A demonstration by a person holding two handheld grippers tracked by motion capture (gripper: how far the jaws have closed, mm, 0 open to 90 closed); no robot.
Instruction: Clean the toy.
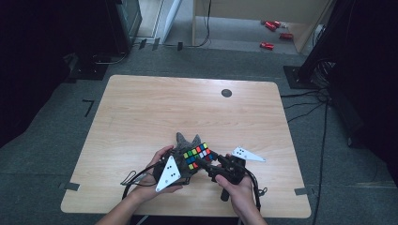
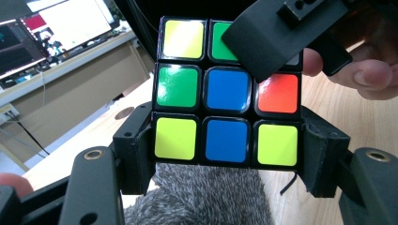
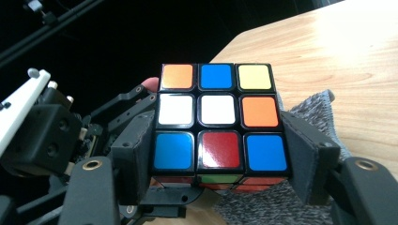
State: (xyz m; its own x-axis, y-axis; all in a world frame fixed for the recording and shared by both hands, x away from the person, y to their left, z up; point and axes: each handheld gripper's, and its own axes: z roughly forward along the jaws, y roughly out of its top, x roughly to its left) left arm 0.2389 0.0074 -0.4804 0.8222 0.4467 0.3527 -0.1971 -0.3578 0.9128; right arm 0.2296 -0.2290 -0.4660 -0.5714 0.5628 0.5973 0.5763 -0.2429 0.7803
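Centrally near the table's (image 1: 141, 108) six o'clock edge, Rubik's cube (image 1: 198, 156) held above a grey knitted cloth (image 1: 187, 139), left gripper (image 2: 227, 154) clamping its bottom layer from nine o'clock, right gripper (image 3: 218, 154) clamping another layer from three o'clock, both hands close together.

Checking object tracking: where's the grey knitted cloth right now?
In the high view the grey knitted cloth lies on the wooden table near its front middle, directly behind and under the multicoloured puzzle cube both grippers clamp.
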